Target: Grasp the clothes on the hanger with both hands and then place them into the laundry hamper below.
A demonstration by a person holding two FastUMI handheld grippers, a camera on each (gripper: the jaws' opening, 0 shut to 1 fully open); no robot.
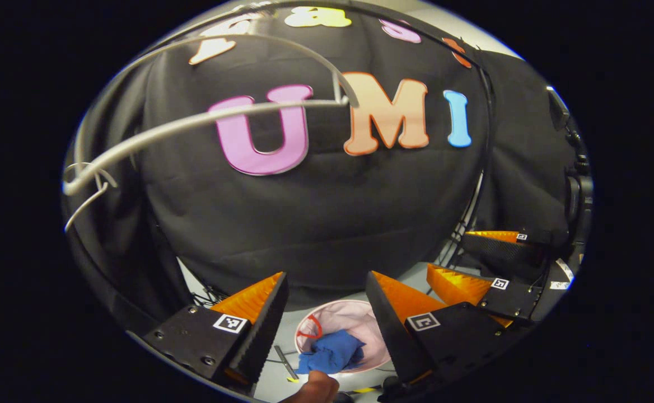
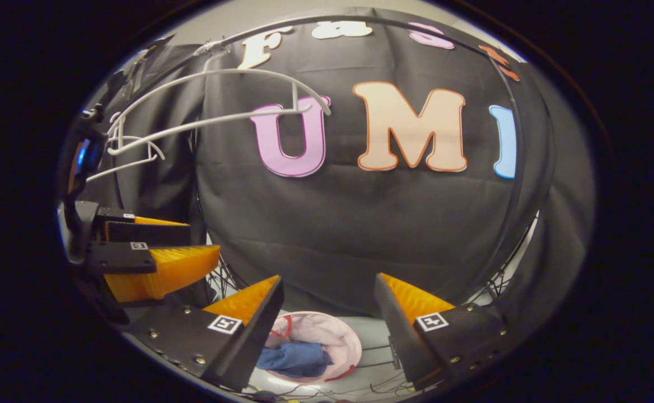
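Now blue clothes [image 1: 331, 354] lie in hamper [image 1: 380, 347]; L gripper [image 1: 327, 305] & R gripper [image 2: 330, 308] fingers apart, empty.

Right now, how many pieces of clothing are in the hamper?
1 that I can make out: a blue garment lying crumpled inside the pink laundry hamper on the floor below both grippers. Its folds could hide another piece underneath.

- Black cloth wall [image 1: 316, 212] — it hangs in soft folds across the back of the booth.
- Pale grey floor [image 2: 369, 336] — bare where it shows below the cloth's hem.
- Thin dark cables [image 2: 380, 380] trail over the floor.
- Small yellow tape mark [image 1: 292, 379] lies on the floor, beside a short grey bar [image 1: 285, 362].
- Dark camera gear [image 1: 576, 184] is mounted at the booth's edge.
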